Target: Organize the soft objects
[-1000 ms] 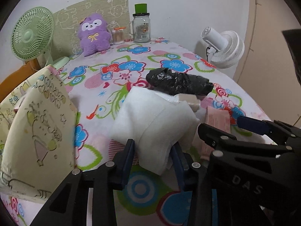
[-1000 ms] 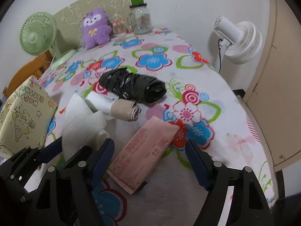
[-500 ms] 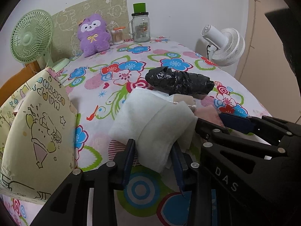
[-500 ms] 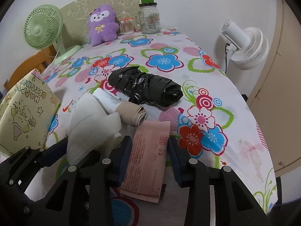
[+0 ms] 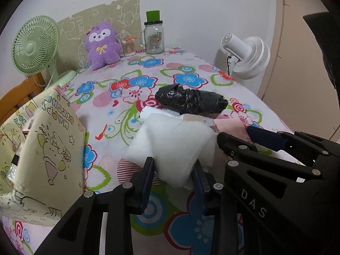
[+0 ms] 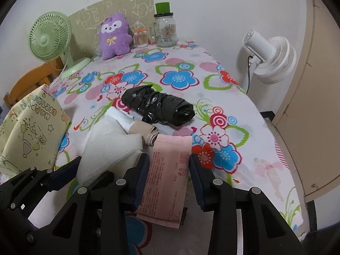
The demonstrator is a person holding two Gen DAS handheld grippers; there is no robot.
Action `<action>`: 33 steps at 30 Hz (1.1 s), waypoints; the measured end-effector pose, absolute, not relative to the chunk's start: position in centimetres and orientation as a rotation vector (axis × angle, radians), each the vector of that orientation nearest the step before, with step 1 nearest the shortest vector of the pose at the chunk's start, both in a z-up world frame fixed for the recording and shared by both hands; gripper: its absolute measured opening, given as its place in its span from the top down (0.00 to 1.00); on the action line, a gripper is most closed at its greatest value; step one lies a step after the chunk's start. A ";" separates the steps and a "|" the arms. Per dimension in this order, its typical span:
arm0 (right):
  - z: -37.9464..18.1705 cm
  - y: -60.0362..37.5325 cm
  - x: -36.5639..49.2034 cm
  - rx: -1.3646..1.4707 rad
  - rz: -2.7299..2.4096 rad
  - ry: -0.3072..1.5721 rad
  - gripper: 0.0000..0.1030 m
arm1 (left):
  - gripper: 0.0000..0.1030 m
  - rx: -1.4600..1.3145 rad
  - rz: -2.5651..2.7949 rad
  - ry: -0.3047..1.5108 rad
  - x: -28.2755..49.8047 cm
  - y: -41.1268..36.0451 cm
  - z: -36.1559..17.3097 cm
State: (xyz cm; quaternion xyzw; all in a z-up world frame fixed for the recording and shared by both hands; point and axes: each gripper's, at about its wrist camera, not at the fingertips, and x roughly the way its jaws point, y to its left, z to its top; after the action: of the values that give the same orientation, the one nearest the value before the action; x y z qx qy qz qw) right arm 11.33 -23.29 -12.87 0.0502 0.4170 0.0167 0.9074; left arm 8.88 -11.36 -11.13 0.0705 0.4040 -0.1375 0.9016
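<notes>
My left gripper (image 5: pixel 173 174) is shut on a folded white cloth (image 5: pixel 170 146), held just above the flowered tablecloth; the cloth also shows in the right wrist view (image 6: pixel 108 146). My right gripper (image 6: pixel 167 170) is shut on a flat pink packet (image 6: pixel 167 180), its pads against both long edges. A beige roll (image 6: pixel 142 130), a white roll (image 6: pixel 119 116) and a black plastic-wrapped bundle (image 6: pixel 158 108) lie just beyond. A purple plush toy (image 6: pixel 114 36) sits at the far edge.
A yellow cartoon-print gift bag (image 5: pixel 40 155) stands at the left. A green fan (image 5: pixel 35 46), a glass jar (image 5: pixel 154 37) and a cotton-swab pot (image 5: pixel 129 46) stand at the back. A white fan (image 6: pixel 269 57) is clipped at the right table edge (image 6: pixel 282 165).
My right gripper moved forward over the pink packet and closed from wide open onto its edges. My left gripper kept its hold on the white cloth, nearly still.
</notes>
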 end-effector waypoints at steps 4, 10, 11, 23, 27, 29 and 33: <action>-12.0 -23.3 10.6 0.102 0.032 0.836 0.60 | 0.66 0.145 -0.287 0.814 8.3 -11.5 -10.4; -10.7 -23.0 9.5 0.101 0.037 0.803 0.60 | 0.67 0.132 -0.284 0.782 7.3 -11.3 -9.3; -10.5 -22.9 9.3 0.100 0.039 0.798 0.60 | 0.67 0.128 -0.283 0.778 7.2 -11.3 -9.2; -8.6 -22.0 7.6 0.090 0.051 0.749 0.60 | 0.69 0.110 -0.278 0.733 5.5 -10.3 -7.6; -8.0 -21.6 7.3 0.087 0.055 0.737 0.59 | 0.70 0.110 -0.274 0.719 5.1 -10.0 -7.0; -8.1 -21.4 7.2 0.082 0.057 0.741 0.60 | 0.70 0.112 -0.269 0.716 5.0 -10.0 -7.0; -8.9 -21.4 7.2 0.087 0.060 0.762 0.59 | 0.69 0.102 -0.271 0.734 5.0 -9.7 -7.7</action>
State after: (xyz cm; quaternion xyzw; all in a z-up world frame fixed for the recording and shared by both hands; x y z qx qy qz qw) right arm 7.22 -21.41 -8.90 0.0423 0.3715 0.0294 0.9270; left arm 4.99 -9.74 -7.68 0.0498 0.3575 -0.1319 0.9232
